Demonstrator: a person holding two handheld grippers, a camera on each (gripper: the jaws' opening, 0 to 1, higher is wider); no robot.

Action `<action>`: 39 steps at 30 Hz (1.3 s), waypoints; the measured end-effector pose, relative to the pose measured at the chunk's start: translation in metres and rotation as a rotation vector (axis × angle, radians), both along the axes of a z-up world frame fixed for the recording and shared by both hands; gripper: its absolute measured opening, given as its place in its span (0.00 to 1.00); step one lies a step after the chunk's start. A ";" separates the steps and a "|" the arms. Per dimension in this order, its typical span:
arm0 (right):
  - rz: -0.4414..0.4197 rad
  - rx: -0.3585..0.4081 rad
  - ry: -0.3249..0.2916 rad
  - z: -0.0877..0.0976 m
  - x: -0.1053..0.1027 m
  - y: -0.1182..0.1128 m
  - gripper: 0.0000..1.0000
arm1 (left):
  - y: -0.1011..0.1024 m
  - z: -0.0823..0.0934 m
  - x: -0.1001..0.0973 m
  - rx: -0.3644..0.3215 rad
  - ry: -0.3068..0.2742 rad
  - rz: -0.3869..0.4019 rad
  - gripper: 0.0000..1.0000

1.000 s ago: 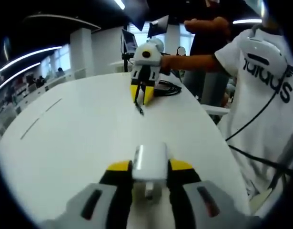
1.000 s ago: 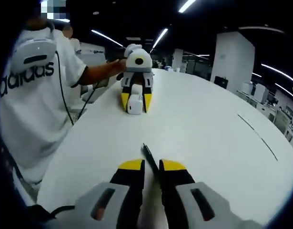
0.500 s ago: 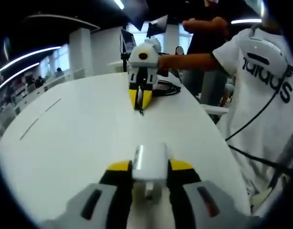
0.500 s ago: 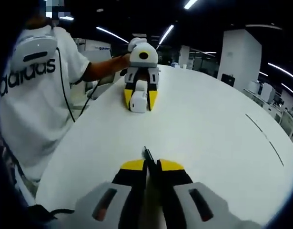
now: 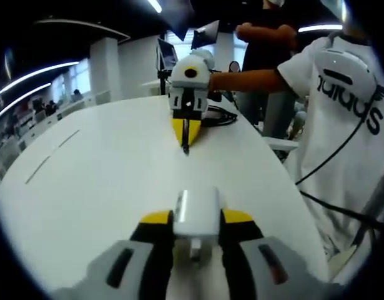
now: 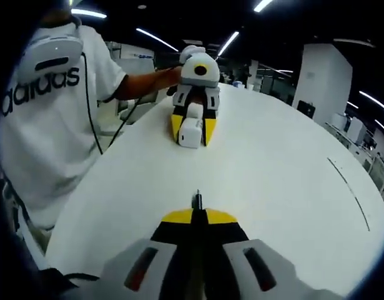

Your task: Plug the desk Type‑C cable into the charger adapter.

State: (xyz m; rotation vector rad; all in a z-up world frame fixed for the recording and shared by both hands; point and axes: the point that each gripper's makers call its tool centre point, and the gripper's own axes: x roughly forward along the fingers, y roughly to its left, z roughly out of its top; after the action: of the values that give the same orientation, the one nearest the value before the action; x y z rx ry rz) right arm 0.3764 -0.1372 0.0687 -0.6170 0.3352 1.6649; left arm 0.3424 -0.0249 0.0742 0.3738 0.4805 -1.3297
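In the right gripper view, the right gripper (image 6: pixel 198 217) sits near, its yellow-tipped jaws closed on the Type-C cable plug (image 6: pixel 196 200), which juts forward. Far across the white table (image 6: pixel 285 169), the left gripper (image 6: pixel 192 130) clamps the white charger adapter (image 6: pixel 191 131), facing back.

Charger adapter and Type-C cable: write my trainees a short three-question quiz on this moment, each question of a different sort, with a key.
1. True or false: the left gripper holds the charger adapter.
2. The right gripper is shut on: A) Type-C cable B) pen C) nothing
3. Fill in: plug and adapter are still ____, above the white table.

Key: 1 true; 2 A; 3 apart.
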 end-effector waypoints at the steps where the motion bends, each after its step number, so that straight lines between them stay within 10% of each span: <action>1: 0.008 -0.003 0.000 0.000 -0.002 0.001 0.02 | 0.000 0.000 0.000 0.000 0.000 -0.001 0.27; 39: 0.049 0.042 0.109 0.012 -0.041 0.081 0.02 | -0.004 0.001 0.006 -0.014 0.001 0.032 0.27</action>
State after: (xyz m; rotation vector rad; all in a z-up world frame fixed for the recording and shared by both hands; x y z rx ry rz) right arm 0.3349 -0.0566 0.0803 -0.5076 0.3652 1.7523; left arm 0.3484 -0.0288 0.0752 0.3528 0.4764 -1.3020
